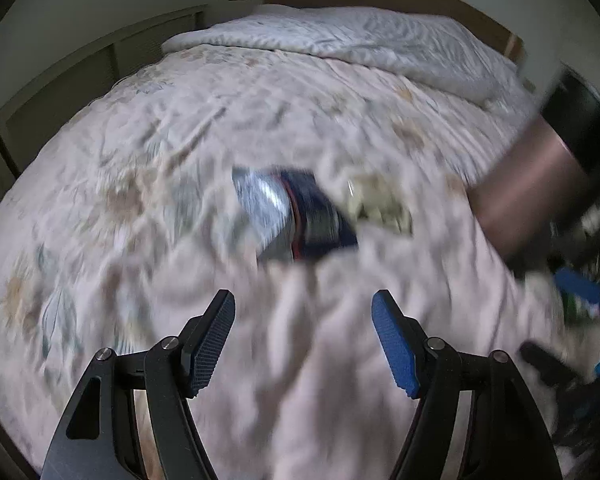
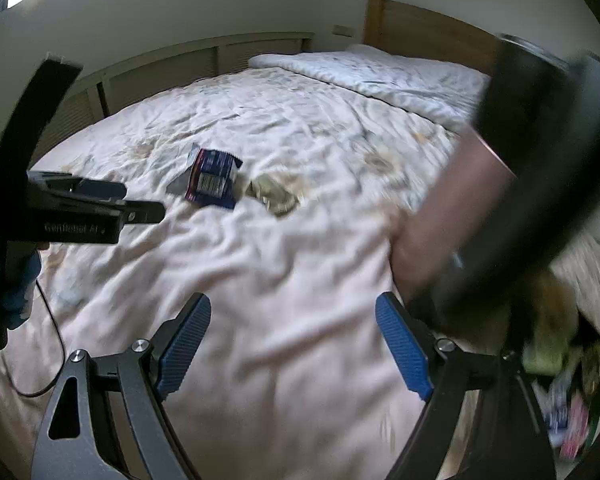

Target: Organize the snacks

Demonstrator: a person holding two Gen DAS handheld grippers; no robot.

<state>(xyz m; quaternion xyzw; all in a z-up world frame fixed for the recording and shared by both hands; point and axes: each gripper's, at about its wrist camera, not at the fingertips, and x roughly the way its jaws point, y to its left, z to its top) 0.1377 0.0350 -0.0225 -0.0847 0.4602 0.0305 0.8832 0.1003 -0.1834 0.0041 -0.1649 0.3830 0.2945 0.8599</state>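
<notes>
A dark blue and silver snack packet (image 1: 296, 216) lies on the bed's pale floral cover (image 1: 180, 140), with a beige-green packet (image 1: 380, 204) touching its right side. Both are blurred. My left gripper (image 1: 303, 336) is open and empty, hovering just short of them. In the right wrist view the blue packet (image 2: 212, 180) and the beige-green packet (image 2: 276, 196) lie further ahead. My right gripper (image 2: 293, 344) is open and empty above the cover. The left gripper's body (image 2: 72, 212) shows at the left edge there.
A folded white duvet (image 1: 360, 40) lies at the head of the bed by a wooden headboard (image 2: 420, 32). A person's forearm (image 1: 528, 188) crosses at right. Several more snack packets sit in a container at lower right (image 2: 568, 408). Louvered cabinets (image 2: 160, 68) line the far wall.
</notes>
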